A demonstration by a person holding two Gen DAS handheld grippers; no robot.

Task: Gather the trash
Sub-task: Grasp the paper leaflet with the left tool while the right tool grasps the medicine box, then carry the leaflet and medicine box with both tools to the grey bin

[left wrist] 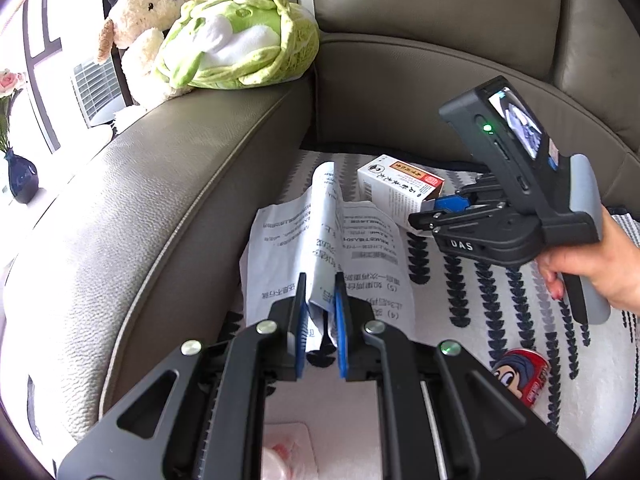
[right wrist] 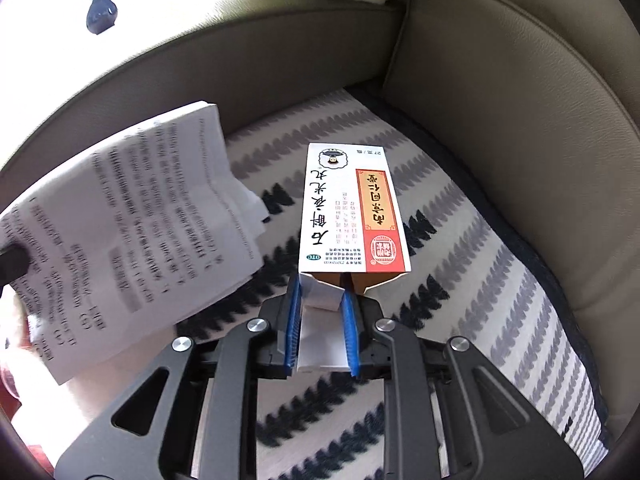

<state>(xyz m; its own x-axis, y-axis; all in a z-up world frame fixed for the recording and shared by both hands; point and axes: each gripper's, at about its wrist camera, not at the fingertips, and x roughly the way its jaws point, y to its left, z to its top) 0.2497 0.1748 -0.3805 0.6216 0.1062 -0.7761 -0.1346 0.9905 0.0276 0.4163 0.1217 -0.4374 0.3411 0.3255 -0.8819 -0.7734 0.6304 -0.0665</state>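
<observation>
Between the blue pads of the left gripper [left wrist: 322, 312] a folded printed leaflet [left wrist: 320, 240] is pinched at its near edge; its pages hang open over the patterned seat cushion [left wrist: 480, 292] of the grey sofa [left wrist: 160, 200]. Just behind it, the right gripper [right wrist: 320, 304] is pressed together on the open white end flap of a medicine box [right wrist: 352, 208], which points away from the camera above the cushion. I judge both things to be very light. Thin paper like the leaflet bends and can tear or slip, so a hold on the folded spine seems safer. Being cardboard, the box is stiffer, but the flap alone may bend; holding across its body would be firmer. Near the left gripper a small red cartoon wrapper [left wrist: 520, 376] lies on the cushion, probably trash too.
</observation>
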